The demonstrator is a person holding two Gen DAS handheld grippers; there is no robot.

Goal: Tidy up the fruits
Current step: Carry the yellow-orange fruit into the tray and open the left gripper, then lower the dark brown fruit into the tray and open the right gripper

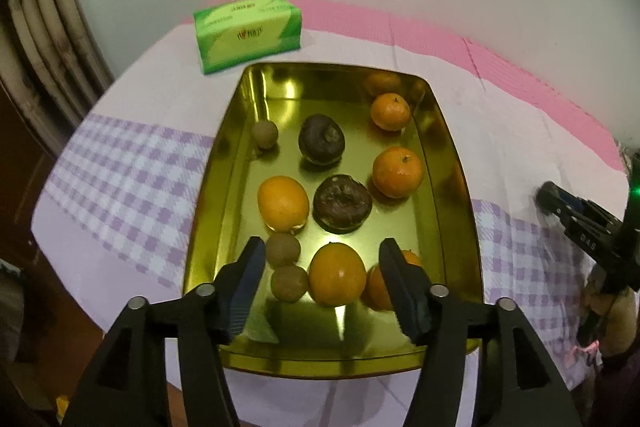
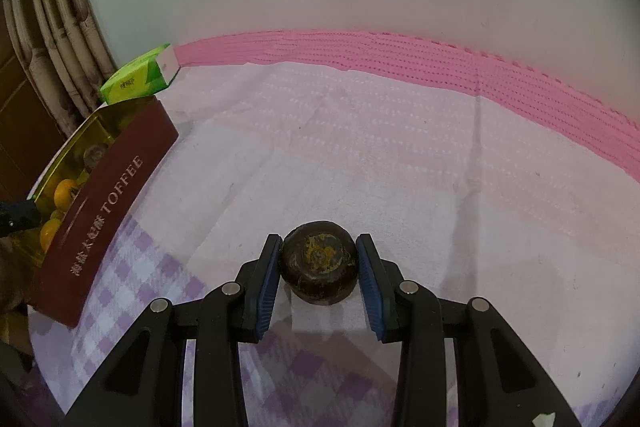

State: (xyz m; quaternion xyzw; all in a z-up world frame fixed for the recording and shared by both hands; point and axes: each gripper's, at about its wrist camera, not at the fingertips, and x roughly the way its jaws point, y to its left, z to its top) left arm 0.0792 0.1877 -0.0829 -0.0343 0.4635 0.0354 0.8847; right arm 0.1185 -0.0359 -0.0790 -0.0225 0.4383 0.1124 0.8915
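Observation:
A gold tin tray (image 1: 452,163) lies on the cloth and holds several oranges, two dark brown round fruits (image 1: 322,140) (image 1: 342,203) and three small brown longans. My left gripper (image 1: 323,259) is open above the tray's near end, with an orange (image 1: 337,279) and a longan (image 1: 289,282) between its fingers. My right gripper (image 2: 319,259) is shut on a third dark brown fruit (image 2: 319,267), low over the cloth to the right of the tray. The tray's red side (image 2: 104,215) reads TOFFEE. The right gripper also shows in the left wrist view (image 1: 546,201).
A green tissue box (image 1: 248,31) stands behind the tray at the back left; it also shows in the right wrist view (image 2: 138,81). A white wall runs behind the table. The cloth (image 2: 360,147) is pink at the back and purple-checked at the front.

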